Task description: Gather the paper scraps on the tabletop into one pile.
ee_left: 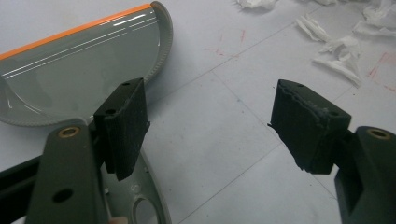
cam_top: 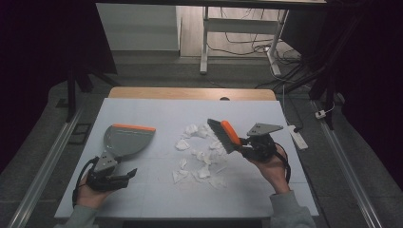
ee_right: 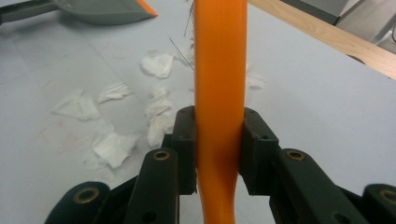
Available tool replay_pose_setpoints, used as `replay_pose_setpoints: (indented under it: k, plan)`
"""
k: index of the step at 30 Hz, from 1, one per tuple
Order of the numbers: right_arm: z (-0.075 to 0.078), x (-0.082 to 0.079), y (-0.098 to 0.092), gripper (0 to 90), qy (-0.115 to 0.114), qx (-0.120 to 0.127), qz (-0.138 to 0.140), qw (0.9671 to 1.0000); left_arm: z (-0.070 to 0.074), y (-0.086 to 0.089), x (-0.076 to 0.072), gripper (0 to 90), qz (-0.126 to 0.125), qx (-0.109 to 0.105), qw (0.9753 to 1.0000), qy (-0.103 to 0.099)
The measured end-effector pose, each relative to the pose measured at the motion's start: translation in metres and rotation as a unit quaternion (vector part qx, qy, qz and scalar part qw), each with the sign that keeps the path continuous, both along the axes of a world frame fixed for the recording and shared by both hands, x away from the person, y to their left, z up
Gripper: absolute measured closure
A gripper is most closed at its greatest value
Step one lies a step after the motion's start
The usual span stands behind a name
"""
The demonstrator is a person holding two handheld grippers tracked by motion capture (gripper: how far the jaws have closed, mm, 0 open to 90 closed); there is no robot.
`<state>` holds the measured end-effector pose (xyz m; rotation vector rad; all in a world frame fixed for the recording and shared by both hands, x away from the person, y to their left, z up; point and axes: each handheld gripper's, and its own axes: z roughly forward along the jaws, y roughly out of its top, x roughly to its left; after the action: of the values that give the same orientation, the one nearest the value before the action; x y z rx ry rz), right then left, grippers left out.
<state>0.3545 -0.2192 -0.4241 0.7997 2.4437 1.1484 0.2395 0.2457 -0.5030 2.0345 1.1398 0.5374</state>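
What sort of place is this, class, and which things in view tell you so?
Probably a lab or workshop set up for recording, not a home: a white work table on a bare floor, loose cables beneath a metal-legged desk, and a power strip beside the table.

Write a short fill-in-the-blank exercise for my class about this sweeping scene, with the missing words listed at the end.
1. The right gripper is shut on the brush's ____ handle.
2. The left gripper has its jaws ____, beside the dustpan.
3. The white paper scraps lie between the dustpan and the ____.
4. The dustpan's front edge is coloured ____.

Missing words: orange; open; brush; orange
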Motion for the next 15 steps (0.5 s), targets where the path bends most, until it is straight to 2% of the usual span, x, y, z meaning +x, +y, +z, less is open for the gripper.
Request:
replay_pose_setpoints:
  k: [2, 9, 13, 14, 15]
  plan:
    - [0.002, 0.007, 0.002, 70.2, 0.009, 0.0, -0.002, 1.0, 0.0, -0.001, 0.0, 28.5, -0.003, -0.002, 1.0, 0.0]
    - [0.011, 0.04, 0.017, 70.3, 0.029, -0.051, -0.013, 0.9982, -0.002, -0.003, 0.001, 28.5, -0.013, 0.003, 0.9999, 0.002]
    - [0.015, 0.063, 0.025, 70.3, 0.042, -0.078, -0.024, 0.9957, -0.002, -0.002, 0.002, 28.5, -0.012, 0.0, 0.9999, 0.003]
    - [0.016, 0.076, 0.031, 70.3, 0.048, -0.101, -0.028, 0.9934, -0.003, -0.002, 0.002, 28.5, -0.013, 0.002, 0.9999, 0.004]
    - [0.016, 0.076, 0.031, 70.3, 0.048, -0.101, -0.028, 0.9934, -0.003, -0.002, 0.003, 28.5, -0.013, 0.002, 0.9999, 0.005]
